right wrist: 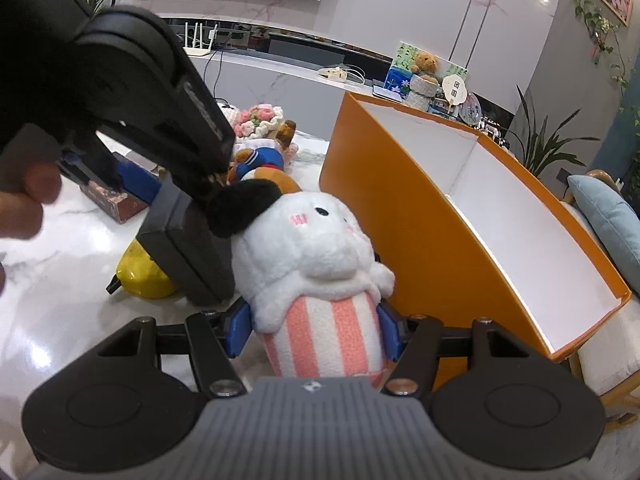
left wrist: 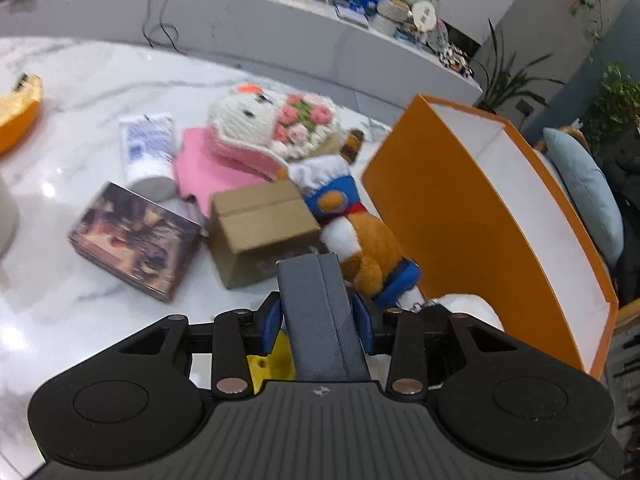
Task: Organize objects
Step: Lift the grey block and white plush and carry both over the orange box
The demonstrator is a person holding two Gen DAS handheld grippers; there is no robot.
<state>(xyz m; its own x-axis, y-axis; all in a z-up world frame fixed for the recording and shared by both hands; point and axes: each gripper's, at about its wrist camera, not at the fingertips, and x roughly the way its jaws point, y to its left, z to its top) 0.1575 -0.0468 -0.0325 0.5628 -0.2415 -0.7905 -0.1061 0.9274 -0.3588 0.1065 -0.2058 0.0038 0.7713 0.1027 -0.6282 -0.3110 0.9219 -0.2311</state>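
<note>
My left gripper (left wrist: 318, 326) is shut on a dark grey box (left wrist: 320, 312) and holds it above the white marble table (left wrist: 60, 280); the same box (right wrist: 188, 248) shows in the right wrist view. My right gripper (right wrist: 314, 330) is shut on a white plush with a pink striped body (right wrist: 320, 264), just left of the open orange box (right wrist: 400, 208). The orange box (left wrist: 460, 220), white inside, stands to the right in the left wrist view.
On the table lie a brown and blue plush (left wrist: 356, 236), a cardboard carton (left wrist: 260, 228), a picture box (left wrist: 132, 236), a white tube (left wrist: 148, 148), a knitted cat with flowers (left wrist: 272, 128), a pink cloth (left wrist: 200, 168) and a yellow object (right wrist: 140, 272). A low grey counter (left wrist: 240, 20) runs behind.
</note>
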